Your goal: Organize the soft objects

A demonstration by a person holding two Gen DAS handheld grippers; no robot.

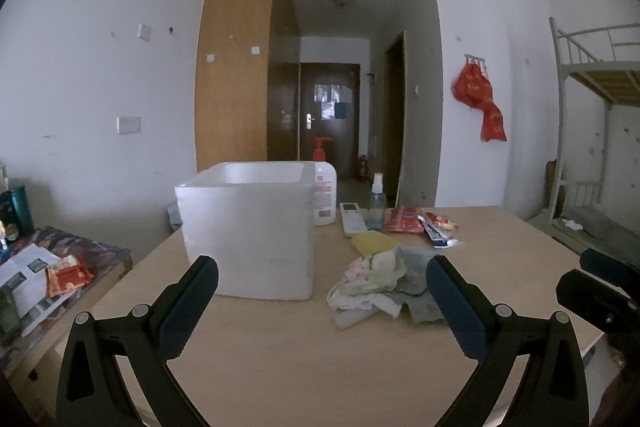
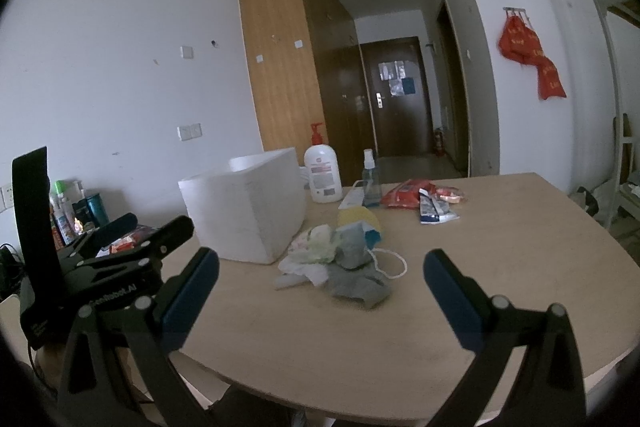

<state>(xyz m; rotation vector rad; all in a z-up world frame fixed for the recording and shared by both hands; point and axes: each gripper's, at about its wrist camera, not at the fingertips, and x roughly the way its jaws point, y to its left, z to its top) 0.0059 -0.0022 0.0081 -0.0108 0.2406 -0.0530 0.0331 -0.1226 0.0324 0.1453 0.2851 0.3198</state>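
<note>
A heap of soft things (image 1: 384,283) lies on the wooden table (image 1: 320,367): pale patterned cloths, a grey cloth, a yellow sponge-like piece (image 1: 374,241). The heap also shows in the right wrist view (image 2: 340,259), with a white cord loop (image 2: 394,263). A white foam box (image 1: 248,227) stands open-topped left of the heap; it shows too in the right wrist view (image 2: 244,207). My left gripper (image 1: 322,301) is open and empty, short of the box and heap. My right gripper (image 2: 320,291) is open and empty, near the heap's front.
Behind the heap stand a lotion pump bottle (image 2: 322,173), a spray bottle (image 2: 370,179), a remote (image 1: 352,219), red packets (image 2: 408,193) and a tube (image 2: 434,211). A side table with bottles and papers (image 1: 36,275) is at the left. A bunk bed (image 1: 592,131) is at the right.
</note>
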